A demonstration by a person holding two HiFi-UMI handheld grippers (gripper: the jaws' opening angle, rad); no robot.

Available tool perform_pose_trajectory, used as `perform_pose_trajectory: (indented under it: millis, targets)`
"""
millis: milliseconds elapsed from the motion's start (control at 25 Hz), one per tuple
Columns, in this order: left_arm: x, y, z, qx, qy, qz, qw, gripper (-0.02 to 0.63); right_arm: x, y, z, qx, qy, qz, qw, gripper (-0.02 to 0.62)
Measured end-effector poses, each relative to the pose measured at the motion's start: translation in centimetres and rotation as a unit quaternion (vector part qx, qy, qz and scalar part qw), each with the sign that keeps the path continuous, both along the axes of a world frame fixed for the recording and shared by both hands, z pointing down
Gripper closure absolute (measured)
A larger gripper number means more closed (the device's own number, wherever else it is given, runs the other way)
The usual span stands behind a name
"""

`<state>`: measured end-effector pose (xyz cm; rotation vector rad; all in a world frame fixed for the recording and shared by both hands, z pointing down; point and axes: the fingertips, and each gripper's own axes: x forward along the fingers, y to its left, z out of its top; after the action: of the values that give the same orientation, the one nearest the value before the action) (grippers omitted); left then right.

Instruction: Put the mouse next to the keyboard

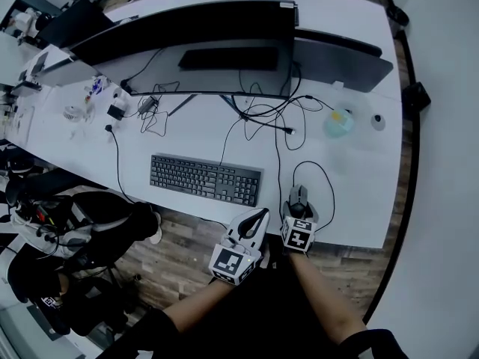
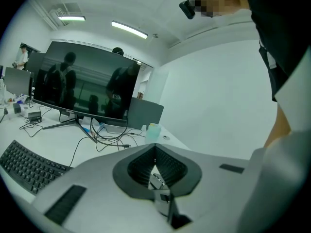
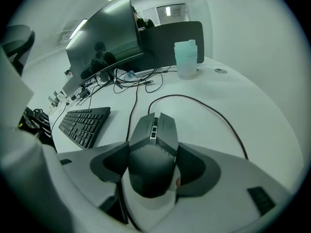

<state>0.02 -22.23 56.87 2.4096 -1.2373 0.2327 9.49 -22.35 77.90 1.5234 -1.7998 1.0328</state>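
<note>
A dark wired mouse rests on the white desk, right of the black keyboard with a gap between them. My right gripper is shut on the mouse, its pads against both sides. In the head view the mouse pokes out ahead of the right gripper near the desk's front edge. The mouse cable loops away to the right. My left gripper hangs at the front edge, just right of the keyboard's corner. The left gripper is shut with nothing in it.
A wide monitor and a second screen stand at the back. Tangled cables lie under them. A pale green container sits at the back right. A black chair stands left of me, below the desk edge.
</note>
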Motion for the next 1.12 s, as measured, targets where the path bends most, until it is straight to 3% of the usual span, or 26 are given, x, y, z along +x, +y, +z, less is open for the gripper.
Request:
perform_pose_trajectory:
  millis: [720,960,1120]
  targets:
    - [-1.9,1.7,-2.2,0.025,0.013,-0.009,0.9996,0.603,-0.7,1.3,-3.4,0.014,-0.011,-0.005,1.0,0.29]
    - [-3.1,3.0,-4.0,0.046,0.031,-0.007,0.9985,0.603,-0.9,2.7,-7.9,0.054,-0.034,0.003,0.998,0.29]
    - [-4.3,4.8,-5.5,0.065,0.042,-0.002,0.997,0.603,-3.0,4.4,-12.4,0.094,-0.083,-0.002,0.992,0.292]
